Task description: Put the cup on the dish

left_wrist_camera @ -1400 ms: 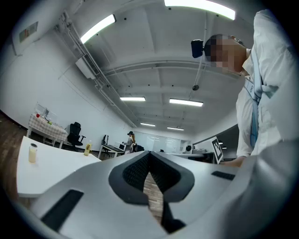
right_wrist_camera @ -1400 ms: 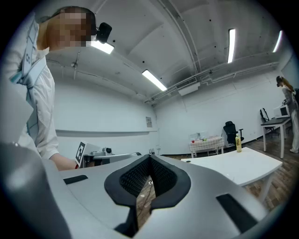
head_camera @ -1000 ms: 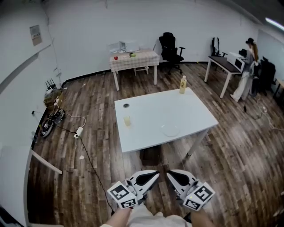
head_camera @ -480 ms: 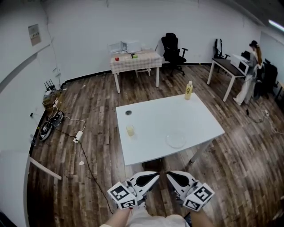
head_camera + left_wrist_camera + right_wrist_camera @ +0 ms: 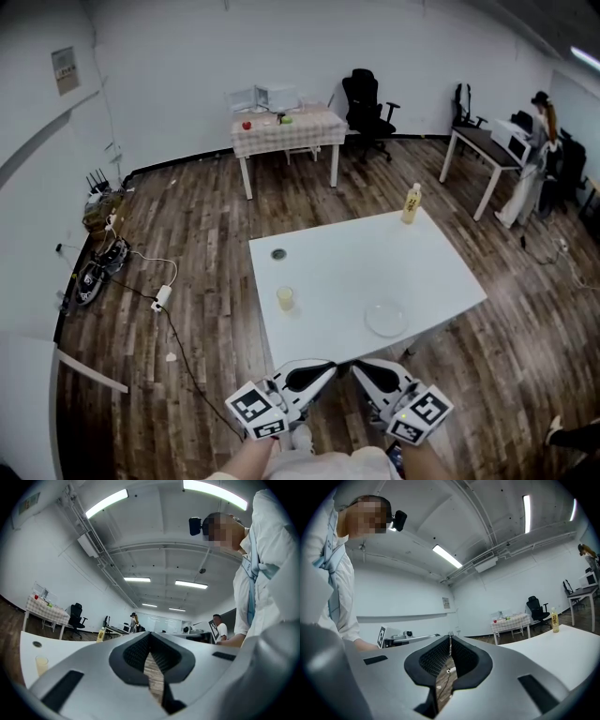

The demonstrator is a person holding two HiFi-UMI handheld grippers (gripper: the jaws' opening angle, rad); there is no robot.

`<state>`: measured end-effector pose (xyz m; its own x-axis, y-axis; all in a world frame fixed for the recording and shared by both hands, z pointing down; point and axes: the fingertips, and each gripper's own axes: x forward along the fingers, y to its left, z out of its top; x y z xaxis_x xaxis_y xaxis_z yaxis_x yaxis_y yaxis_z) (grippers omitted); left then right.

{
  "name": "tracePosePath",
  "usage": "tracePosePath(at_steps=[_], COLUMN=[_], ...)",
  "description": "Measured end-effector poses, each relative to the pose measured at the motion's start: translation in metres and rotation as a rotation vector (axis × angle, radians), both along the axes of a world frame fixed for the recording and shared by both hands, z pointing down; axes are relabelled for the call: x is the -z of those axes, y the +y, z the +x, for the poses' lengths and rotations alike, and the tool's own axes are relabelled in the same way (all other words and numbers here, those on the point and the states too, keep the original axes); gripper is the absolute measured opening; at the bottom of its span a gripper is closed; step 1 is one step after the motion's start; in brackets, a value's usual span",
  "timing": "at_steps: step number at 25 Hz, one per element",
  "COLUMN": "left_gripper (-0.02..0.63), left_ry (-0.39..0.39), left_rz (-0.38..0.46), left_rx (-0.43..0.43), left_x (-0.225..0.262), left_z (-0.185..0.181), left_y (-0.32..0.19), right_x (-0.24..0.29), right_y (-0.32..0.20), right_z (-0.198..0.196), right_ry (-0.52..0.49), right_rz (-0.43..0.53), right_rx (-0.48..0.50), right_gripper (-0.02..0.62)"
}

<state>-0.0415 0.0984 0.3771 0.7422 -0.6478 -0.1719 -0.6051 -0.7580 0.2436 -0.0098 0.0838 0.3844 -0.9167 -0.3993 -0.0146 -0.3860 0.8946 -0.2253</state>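
A small yellowish cup [image 5: 286,298] stands on the white table [image 5: 347,267] near its left front part. The clear round dish [image 5: 385,319] lies to its right by the table's front edge. Both grippers are held side by side just short of that edge, pointing at the table. The left gripper [image 5: 328,368] is shut with nothing in it, and so is the right gripper [image 5: 359,367]. In the left gripper view the cup [image 5: 41,665] shows far left, beyond the shut left gripper [image 5: 149,635]. The right gripper [image 5: 450,637] in its own view is shut and holds nothing.
A yellow bottle [image 5: 411,203] stands at the table's far right corner and a small dark disc [image 5: 278,253] near its left edge. Beyond are a checkered table [image 5: 285,127], an office chair [image 5: 366,98], a desk [image 5: 483,141] with a person [image 5: 537,155], and floor cables [image 5: 108,267].
The table with cup and dish has come nearer and lower in the head view as the person walks up to it. Both grippers stay shut, side by side.
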Motion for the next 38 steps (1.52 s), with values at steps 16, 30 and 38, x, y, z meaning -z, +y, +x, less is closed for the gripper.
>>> tracePosePath(at_steps=[16, 30, 38], left_gripper=[0.0, 0.0, 0.002], left_ry=[0.025, 0.046, 0.022], left_rz=[-0.025, -0.032, -0.041], left_rx=[0.01, 0.096, 0.099], left_x=[-0.017, -0.022, -0.026], left_z=[-0.057, -0.032, -0.015], left_y=[-0.057, -0.118, -0.144], right_x=[-0.023, -0.035, -0.034], right_y=[-0.055, -0.117, -0.146], right_z=[-0.052, -0.031, -0.016], right_ry=[0.034, 0.097, 0.089], right_rz=[-0.033, -0.056, -0.054], right_rx=[-0.004, 0.12, 0.122], right_gripper=[0.032, 0.033, 0.032])
